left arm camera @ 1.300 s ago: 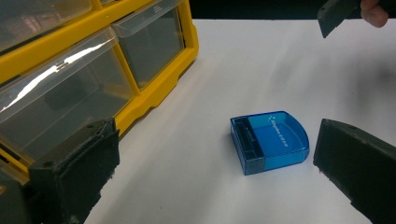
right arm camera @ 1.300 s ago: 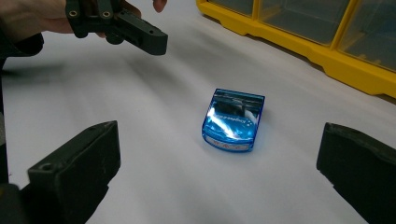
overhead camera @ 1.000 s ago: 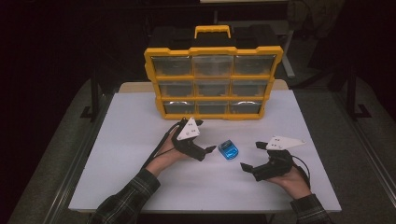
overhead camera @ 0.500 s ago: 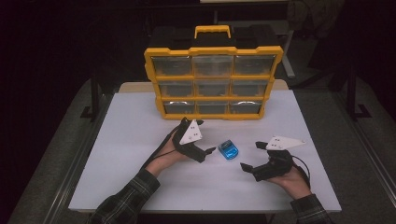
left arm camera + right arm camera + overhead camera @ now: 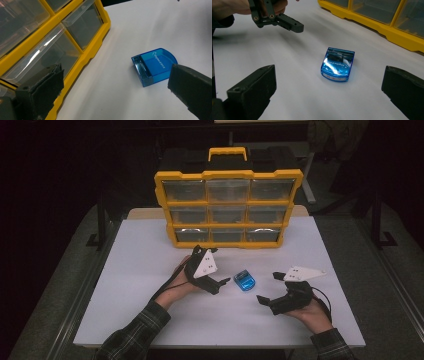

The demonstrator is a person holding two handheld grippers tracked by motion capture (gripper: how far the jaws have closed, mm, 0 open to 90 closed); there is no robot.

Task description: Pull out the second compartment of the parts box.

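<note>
From my seat I see the small blue translucent box (image 5: pixel 244 281) lying flat on the white table (image 5: pixel 150 255), between my two grippers and touching neither. Taking the box as the centre of a clock in the high view, the left gripper (image 5: pixel 216 281) sits at about nine o'clock, just beside it, jaws spread apart with nothing between them; in the left gripper view the box (image 5: pixel 154 66) lies ahead, close to the right-hand jaw (white lettering shows on its lid, too small for me to read). The right gripper (image 5: pixel 267 290) rests at roughly four o'clock, a little farther off, its jaws also wide apart and empty; in the right gripper view the box (image 5: pixel 337 64) sits centred between them but well ahead of the tips. The yellow organizer case (image 5: pixel 228 207) with clear drawers stands upright at about twelve o'clock, its black handle up, apart from the box.
</note>
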